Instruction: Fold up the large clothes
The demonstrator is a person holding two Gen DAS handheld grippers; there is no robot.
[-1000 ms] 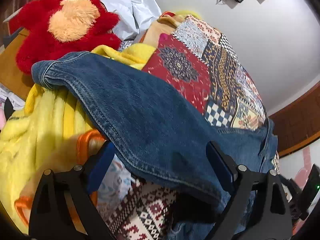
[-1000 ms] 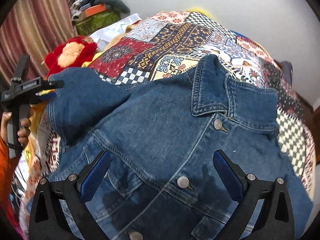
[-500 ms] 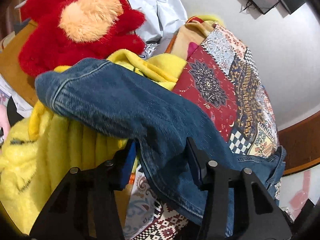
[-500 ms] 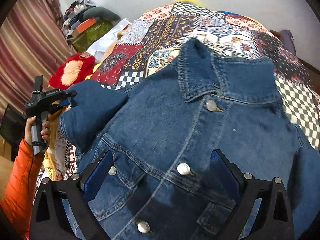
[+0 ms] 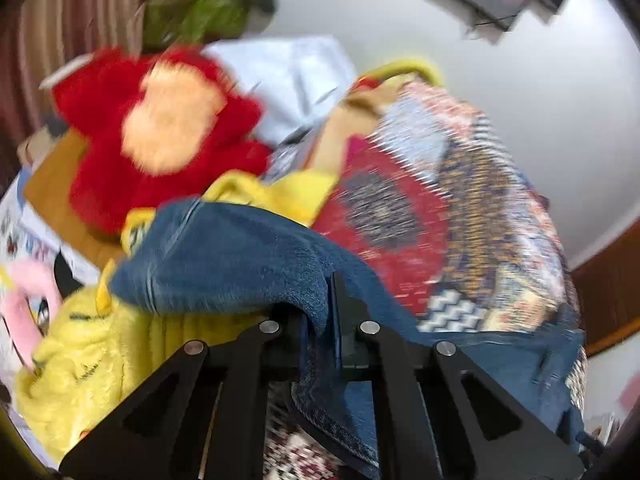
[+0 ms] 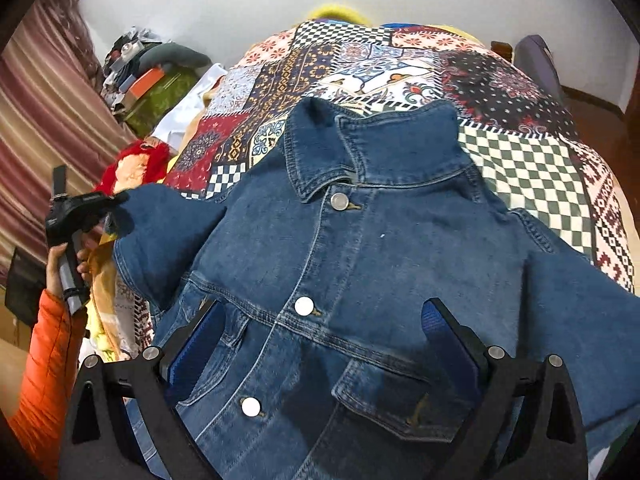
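Observation:
A blue denim jacket [image 6: 360, 264] lies front up, buttoned, on a patchwork quilt [image 6: 400, 68]. My left gripper [image 5: 318, 316] is shut on the jacket's left sleeve [image 5: 240, 264], holding it above the bed's left edge; it also shows in the right wrist view [image 6: 116, 204] at the sleeve's end. My right gripper [image 6: 322, 340] is open and empty, hovering over the jacket's lower front, its fingers either side of the button line.
A red plush toy [image 5: 160, 140], a yellow fleece blanket [image 5: 92, 360] and a white bag [image 5: 296, 80] lie left of the bed. Stacked boxes and clothes [image 6: 148, 76] stand by a striped curtain. A white wall lies behind the bed.
My left gripper closed on the sleeve and lifted it. My right gripper drew back toward the jacket's hem, staying open.

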